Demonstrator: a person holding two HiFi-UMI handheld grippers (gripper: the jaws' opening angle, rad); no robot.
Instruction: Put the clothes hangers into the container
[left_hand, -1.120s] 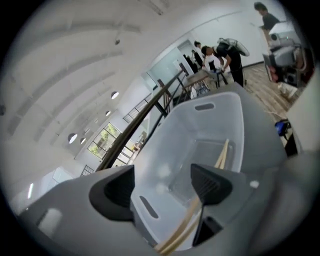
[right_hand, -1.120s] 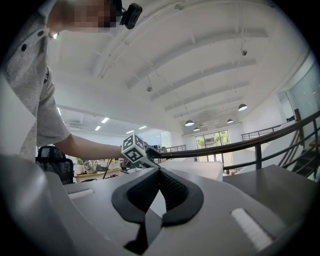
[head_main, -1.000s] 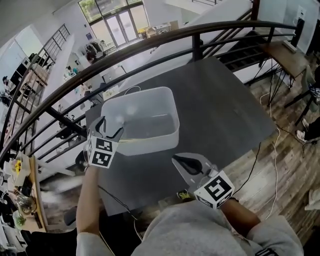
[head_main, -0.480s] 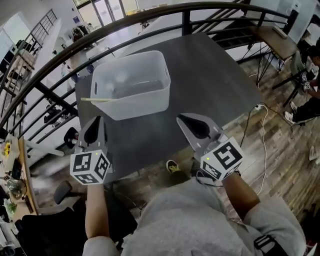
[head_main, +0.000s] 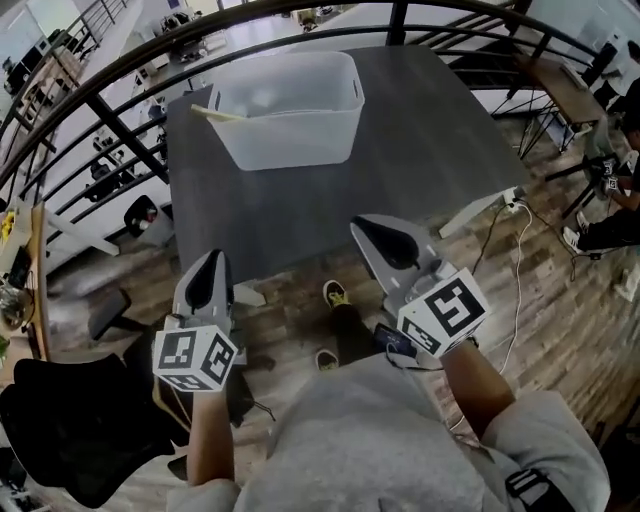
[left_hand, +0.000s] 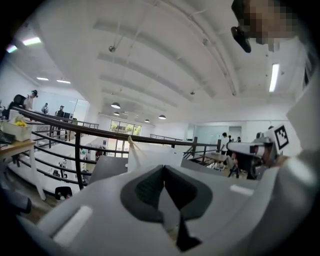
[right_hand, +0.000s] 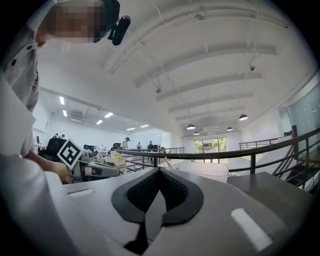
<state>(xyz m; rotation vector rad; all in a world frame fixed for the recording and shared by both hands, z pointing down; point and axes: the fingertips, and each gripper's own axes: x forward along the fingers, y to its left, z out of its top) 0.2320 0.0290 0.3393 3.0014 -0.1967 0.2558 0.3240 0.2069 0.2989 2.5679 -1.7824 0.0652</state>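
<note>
Atop left gripper (head_main: 211, 262), marker cube (head_main: 195, 358).

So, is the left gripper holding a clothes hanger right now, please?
No, the left gripper is shut, with nothing held in it.

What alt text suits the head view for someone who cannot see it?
A person holds the left claw and right claw, both shut and empty, at the near edge of a dark table. Farther off on it stands a white container, a clothes hanger poking over its left rim.
</note>
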